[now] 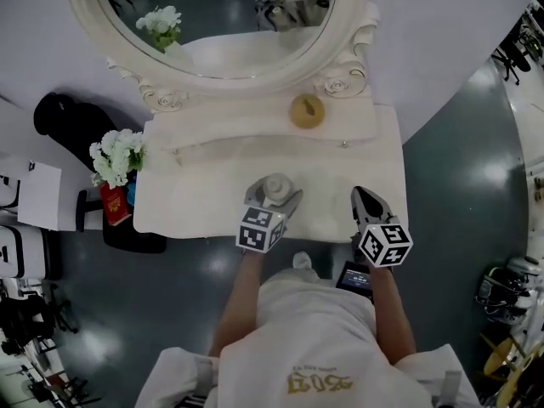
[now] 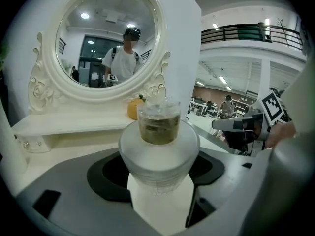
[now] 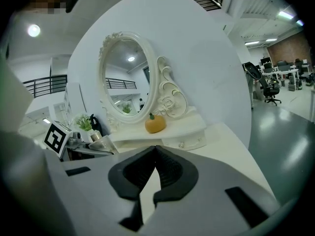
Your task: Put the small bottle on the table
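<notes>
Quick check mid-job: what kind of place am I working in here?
Apparently a mock dressing-room corner set up inside a big open office or lab hall: a white dressing table with an oval mirror, with office chairs and a railed mezzanine beyond.

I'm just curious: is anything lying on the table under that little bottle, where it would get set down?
Nothing visible. The small bottle, held in the left gripper, is over bare tabletop; the orange ornament sits on the rear shelf.
</notes>
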`<move>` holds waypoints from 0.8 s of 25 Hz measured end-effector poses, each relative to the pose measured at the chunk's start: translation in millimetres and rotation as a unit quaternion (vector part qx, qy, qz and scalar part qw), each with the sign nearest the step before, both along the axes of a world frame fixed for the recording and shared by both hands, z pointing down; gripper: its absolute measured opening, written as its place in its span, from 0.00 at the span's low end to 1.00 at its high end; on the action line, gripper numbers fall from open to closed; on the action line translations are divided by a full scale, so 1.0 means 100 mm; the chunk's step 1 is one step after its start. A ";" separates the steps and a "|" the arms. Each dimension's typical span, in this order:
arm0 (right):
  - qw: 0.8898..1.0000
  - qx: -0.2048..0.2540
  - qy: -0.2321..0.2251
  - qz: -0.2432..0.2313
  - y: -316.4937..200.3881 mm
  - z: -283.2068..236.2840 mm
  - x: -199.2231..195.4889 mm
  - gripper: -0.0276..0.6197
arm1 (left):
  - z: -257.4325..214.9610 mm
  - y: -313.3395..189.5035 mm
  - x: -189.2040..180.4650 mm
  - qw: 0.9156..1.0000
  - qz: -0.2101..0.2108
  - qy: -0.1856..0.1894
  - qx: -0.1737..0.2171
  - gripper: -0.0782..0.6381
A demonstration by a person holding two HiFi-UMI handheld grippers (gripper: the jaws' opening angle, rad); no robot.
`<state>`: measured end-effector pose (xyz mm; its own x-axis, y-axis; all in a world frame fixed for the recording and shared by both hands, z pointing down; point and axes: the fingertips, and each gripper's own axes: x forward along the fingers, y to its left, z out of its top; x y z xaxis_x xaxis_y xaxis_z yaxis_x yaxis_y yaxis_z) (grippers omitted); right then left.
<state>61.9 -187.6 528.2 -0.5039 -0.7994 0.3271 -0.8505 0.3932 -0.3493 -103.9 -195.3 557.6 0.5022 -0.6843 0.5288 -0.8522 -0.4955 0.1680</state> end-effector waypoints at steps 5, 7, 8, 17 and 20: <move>1.000 -0.002 0.002 0.012 -0.08 0.01 0.09 0.06 | 0.05 -0.11 0.09 1.000 0.010 0.000 -0.002 0.60; 1.000 -0.002 0.003 0.012 -0.10 0.01 0.11 0.06 | 0.06 -0.13 0.11 1.000 0.010 0.001 -0.002 0.60; 1.000 -0.002 0.003 0.011 -0.11 0.01 0.12 0.06 | 0.07 -0.14 0.13 1.000 0.009 0.002 -0.003 0.60; 1.000 -0.009 0.009 -0.009 -0.34 0.08 0.14 0.06 | 0.19 -0.37 0.20 1.000 0.014 -0.008 -0.004 0.60; 1.000 -0.012 0.010 -0.010 -0.42 0.11 0.17 0.06 | 0.31 -0.47 0.23 0.999 0.024 -0.024 -0.009 0.60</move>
